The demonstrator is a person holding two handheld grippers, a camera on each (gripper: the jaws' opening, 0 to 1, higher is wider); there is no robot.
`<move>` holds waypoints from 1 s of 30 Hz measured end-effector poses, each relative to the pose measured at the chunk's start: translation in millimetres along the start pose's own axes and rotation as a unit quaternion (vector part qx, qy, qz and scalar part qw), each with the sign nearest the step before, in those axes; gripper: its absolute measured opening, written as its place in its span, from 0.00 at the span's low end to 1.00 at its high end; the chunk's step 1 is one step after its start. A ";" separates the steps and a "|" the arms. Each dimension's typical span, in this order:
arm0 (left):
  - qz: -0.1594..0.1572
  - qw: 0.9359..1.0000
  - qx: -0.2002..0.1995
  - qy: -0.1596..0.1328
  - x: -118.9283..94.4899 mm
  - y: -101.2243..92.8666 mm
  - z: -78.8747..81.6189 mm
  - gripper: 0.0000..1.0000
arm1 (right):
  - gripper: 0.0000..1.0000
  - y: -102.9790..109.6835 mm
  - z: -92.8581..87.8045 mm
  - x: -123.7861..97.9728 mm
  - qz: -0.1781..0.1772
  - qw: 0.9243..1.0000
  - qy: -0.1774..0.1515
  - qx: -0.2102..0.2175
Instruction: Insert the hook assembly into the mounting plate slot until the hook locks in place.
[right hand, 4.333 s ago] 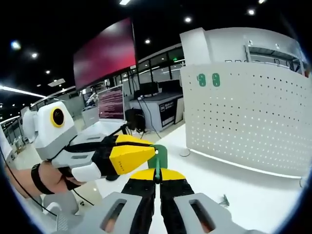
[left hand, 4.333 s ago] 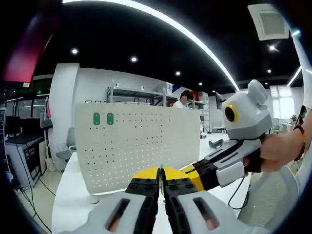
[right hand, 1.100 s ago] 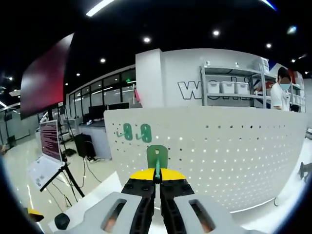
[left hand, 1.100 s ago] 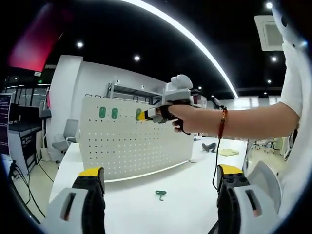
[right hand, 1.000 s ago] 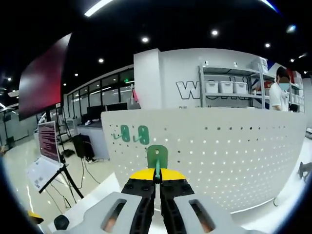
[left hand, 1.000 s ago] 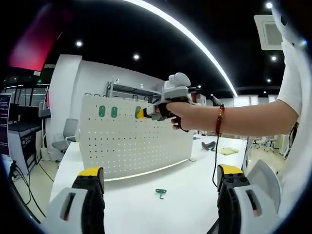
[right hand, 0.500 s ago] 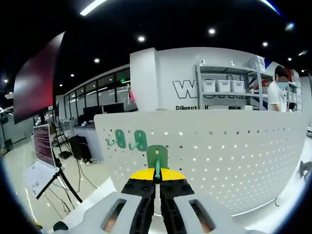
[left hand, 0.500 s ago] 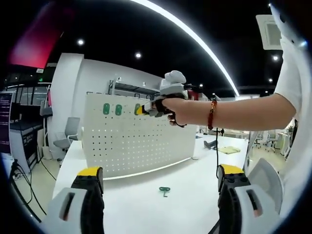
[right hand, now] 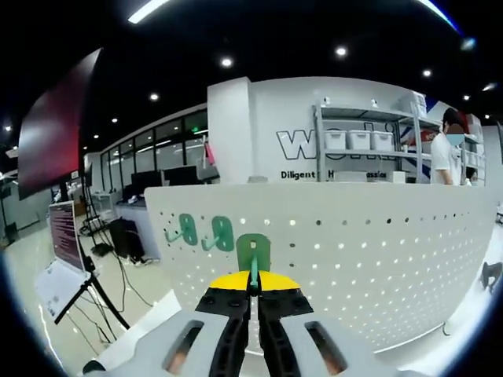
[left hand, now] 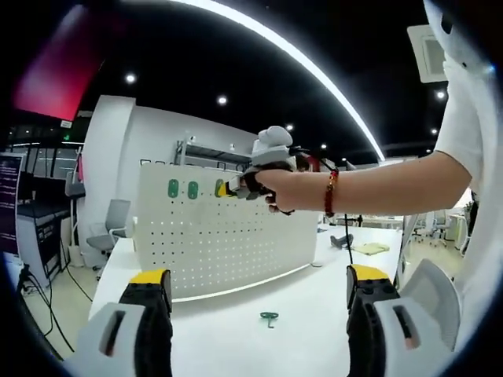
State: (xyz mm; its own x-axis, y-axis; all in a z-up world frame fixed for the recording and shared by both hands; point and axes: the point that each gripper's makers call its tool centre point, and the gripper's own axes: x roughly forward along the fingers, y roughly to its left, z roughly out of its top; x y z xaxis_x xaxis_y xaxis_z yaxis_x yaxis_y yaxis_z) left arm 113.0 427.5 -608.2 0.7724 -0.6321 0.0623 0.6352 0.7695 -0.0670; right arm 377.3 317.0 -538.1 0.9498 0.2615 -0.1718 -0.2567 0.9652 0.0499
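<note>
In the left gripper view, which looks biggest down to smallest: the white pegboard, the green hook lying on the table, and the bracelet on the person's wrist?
1. Pegboard, by far the largest.
2. Bracelet and hook on the table: these look about alike, so I won't rank them.

Both views bright on white surfaces w/ dark ceiling, lit by ceiling strip light point(left hand: 314, 63) & round spot lamps point(right hand: 227, 61), heavy fisheye bending at edges, soft shadows, slight blur, glare off tabletop point(left hand: 236, 330).

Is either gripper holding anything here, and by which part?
The right gripper pinches a green hook by its lower edge. The left gripper is open and empty.
</note>
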 end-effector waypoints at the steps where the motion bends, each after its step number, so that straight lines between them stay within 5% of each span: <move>1: -0.002 1.000 -0.005 0.005 -0.3 -0.3 -1.5 0.93 | 0.01 0.3 0.6 0.5 0.000 1.000 -0.001 0.000; 8: -0.015 0.999 -0.025 -0.031 -2.6 -3.7 6.7 1.00 | 0.01 -1.3 6.2 5.0 -0.004 1.000 -0.005 -0.006; 11: -0.013 1.000 0.009 0.004 -3.4 -3.8 -4.4 1.00 | 0.01 -2.9 8.7 8.5 -0.007 1.000 -0.005 -0.009; 13: -0.012 1.000 0.028 0.002 -3.1 -4.2 -5.3 1.00 | 0.01 -4.4 10.6 10.6 -0.010 1.000 -0.006 -0.011; 18: -0.029 0.999 -0.022 0.007 -4.8 -6.6 -8.4 1.00 | 0.00 -5.7 13.2 15.5 -0.016 1.000 -0.007 -0.014; 30: -0.015 1.000 -0.017 0.013 -5.9 4.3 -6.4 1.00 | 0.00 -12.8 13.9 29.4 -0.031 1.000 0.000 0.003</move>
State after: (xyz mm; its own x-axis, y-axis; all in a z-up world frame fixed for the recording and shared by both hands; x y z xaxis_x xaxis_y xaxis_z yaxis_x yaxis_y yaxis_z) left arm 111.2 434.0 -615.2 0.7524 -0.6576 0.0385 0.6577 0.7466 -0.1001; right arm 411.0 312.3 -530.2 0.9638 0.2017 -0.1743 -0.1968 0.9794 0.0449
